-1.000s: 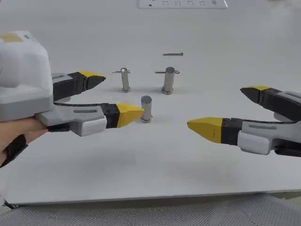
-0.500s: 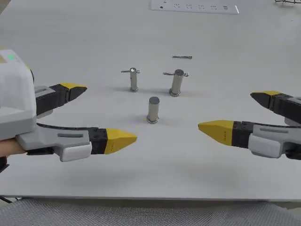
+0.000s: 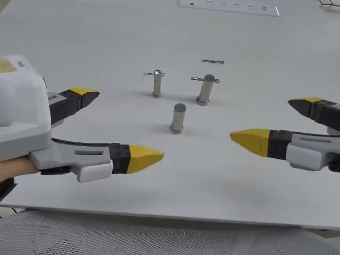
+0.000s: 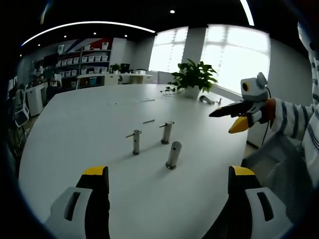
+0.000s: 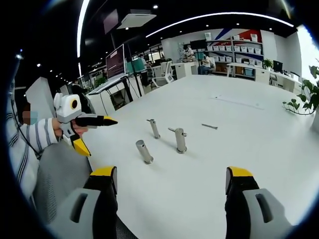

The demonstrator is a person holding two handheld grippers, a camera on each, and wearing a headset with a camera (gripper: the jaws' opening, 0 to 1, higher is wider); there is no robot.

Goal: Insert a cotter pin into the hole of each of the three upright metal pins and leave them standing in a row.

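Three upright metal pins stand on the white table (image 3: pixel 106 37). The far left pin (image 3: pixel 157 83) and the far right pin (image 3: pixel 205 89) each have a cotter pin through the top. The nearer pin (image 3: pixel 178 118) has none. A loose cotter pin (image 3: pixel 213 61) lies flat beyond them. My left gripper (image 3: pixel 119 125) is open to the left of the near pin, apart from it. On the other side my right gripper (image 3: pixel 273 122) is open with nothing between its jaws. The same pins stand ahead in the left gripper view (image 4: pixel 172 155) and the right gripper view (image 5: pixel 144 151).
A white power strip (image 3: pixel 228 6) lies at the far edge of the table. A potted plant (image 4: pixel 193 79) stands at the table's end in the left gripper view. A grey mesh chair back (image 3: pixel 159 236) sits below the near table edge.
My left gripper has drawn back from the near pin toward the lower left, leaving that pin standing free. The right gripper has hardly moved. The head camera has shifted.
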